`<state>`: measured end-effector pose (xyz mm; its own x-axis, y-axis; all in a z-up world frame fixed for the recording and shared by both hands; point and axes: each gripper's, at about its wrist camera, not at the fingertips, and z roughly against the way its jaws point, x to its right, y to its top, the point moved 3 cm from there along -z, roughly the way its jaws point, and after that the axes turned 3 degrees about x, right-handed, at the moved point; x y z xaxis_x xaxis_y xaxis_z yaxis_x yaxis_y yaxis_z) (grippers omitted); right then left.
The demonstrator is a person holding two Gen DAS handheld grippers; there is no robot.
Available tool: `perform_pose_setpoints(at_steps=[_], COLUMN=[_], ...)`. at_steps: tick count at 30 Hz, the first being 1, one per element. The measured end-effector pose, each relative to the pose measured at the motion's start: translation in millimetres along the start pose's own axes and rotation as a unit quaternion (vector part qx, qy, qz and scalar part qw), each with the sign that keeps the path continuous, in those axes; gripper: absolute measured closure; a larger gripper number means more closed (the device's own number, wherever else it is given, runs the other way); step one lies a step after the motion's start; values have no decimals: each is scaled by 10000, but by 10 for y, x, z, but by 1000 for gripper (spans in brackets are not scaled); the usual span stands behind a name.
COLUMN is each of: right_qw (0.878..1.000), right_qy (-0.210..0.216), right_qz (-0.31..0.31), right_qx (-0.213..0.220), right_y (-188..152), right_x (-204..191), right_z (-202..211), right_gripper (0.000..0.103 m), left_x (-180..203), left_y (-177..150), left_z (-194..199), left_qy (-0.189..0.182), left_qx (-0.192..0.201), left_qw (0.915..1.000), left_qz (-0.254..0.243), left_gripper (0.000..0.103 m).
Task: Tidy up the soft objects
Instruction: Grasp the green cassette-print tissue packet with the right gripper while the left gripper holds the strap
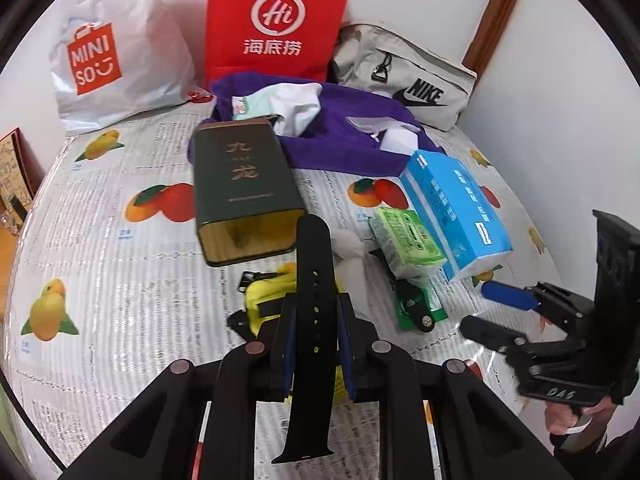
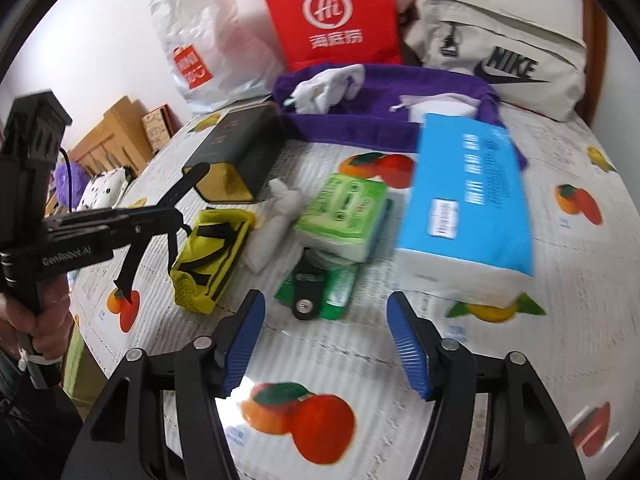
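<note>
My left gripper [image 1: 316, 312] is shut on a black watch strap [image 1: 314, 264] and holds it above the table, over a yellow pouch [image 1: 266, 300]; it also shows in the right wrist view [image 2: 176, 200]. My right gripper [image 2: 324, 324] is open and empty, low over the table before a green tissue pack [image 2: 344, 216] and a blue tissue pack [image 2: 468, 204]. A purple fabric tray [image 1: 340, 148] at the back holds white cloth [image 1: 296, 108]. A crumpled white cloth [image 2: 276, 224] lies beside the yellow pouch [image 2: 212, 252].
A dark green tin box [image 1: 244, 192] lies open-ended near the tray. A black key fob on a green packet [image 2: 316, 292] lies under the green tissue pack. A Miniso bag [image 1: 104, 48], a red bag [image 1: 276, 20] and a grey Nike bag [image 1: 408, 76] stand at the back wall.
</note>
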<state>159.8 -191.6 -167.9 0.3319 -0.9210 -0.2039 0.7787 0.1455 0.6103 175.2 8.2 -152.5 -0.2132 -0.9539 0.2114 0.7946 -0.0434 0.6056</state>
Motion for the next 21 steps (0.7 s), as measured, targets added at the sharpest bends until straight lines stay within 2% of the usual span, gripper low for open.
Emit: perform_pose_setpoints(at_steps=[5,9,13,21], right_qw=[9998,9995,9967,9926], right_qy=[-145,-191,-626,-942], right_qz=[99,225,476,761], right_qx=[6,65,192,46], right_y=[38,145,309,402], right_x=[-126,-242,-326,-336], right_z=[-164,-188,-285,-546], right_gripper=[49,49,48,48], left_x=[-116,-176,-230,-361], left_y=[-19,-6,20,56], left_z=[12,28,3,-14], left_qy=[15,-56,-120,-190], left_qx=[25,90,103,134], left_qw=[9999,9998,9997,9993], left_qz=[111,165,199,277], left_gripper=[85,85,85,85])
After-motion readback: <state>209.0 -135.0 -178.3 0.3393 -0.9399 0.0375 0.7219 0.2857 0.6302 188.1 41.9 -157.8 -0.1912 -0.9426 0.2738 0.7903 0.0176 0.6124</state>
